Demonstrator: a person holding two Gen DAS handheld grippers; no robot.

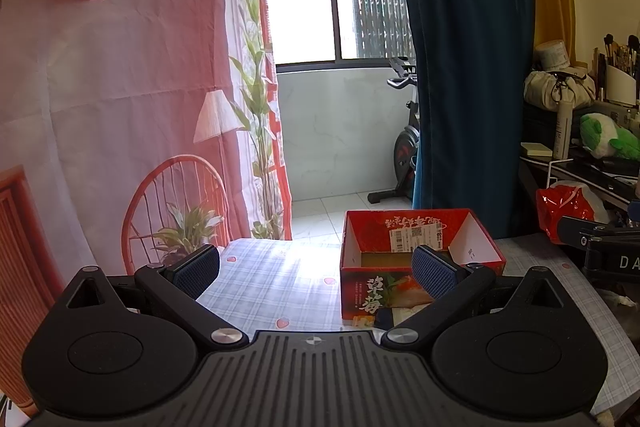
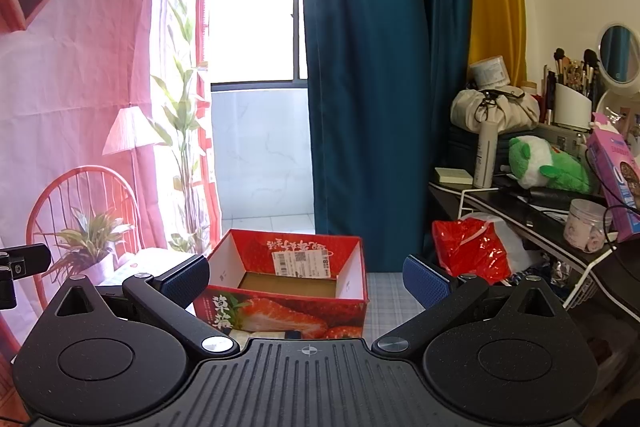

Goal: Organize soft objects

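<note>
Black plastic tongs: the left gripper [image 1: 316,269] and the right gripper [image 2: 306,277] are both hovering with blue-padded fingers spread wide, pinching nothing.
Checked cloth: the pale blue plaid tablecloth with small red hearts [image 1: 272,283] is lying flat under both tools.
Red cardboard: the open strawberry-printed carton with a white shipping label inside [image 2: 288,283] is standing just ahead of both grippers on the cloth, and only its bare brown floor is showing.
Red foil: a crumpled shiny red bag [image 2: 470,249] is slumping just beyond the table's right edge.
Soft target: the green-and-white plush toy [image 2: 548,165] is lying on its side on the dark cluttered shelf [image 2: 532,221], well apart from the carton, beside a white spray bottle [image 2: 486,155].
Handling, as a judgement: the plush is looking light, squashy and unbreakable, so a pinch across the fat of its body should be holding better than one on a thin limb; the fur may be sliding a little under the pads.
Far background: a teal curtain [image 2: 372,75] is hanging beside the bright window.
</note>
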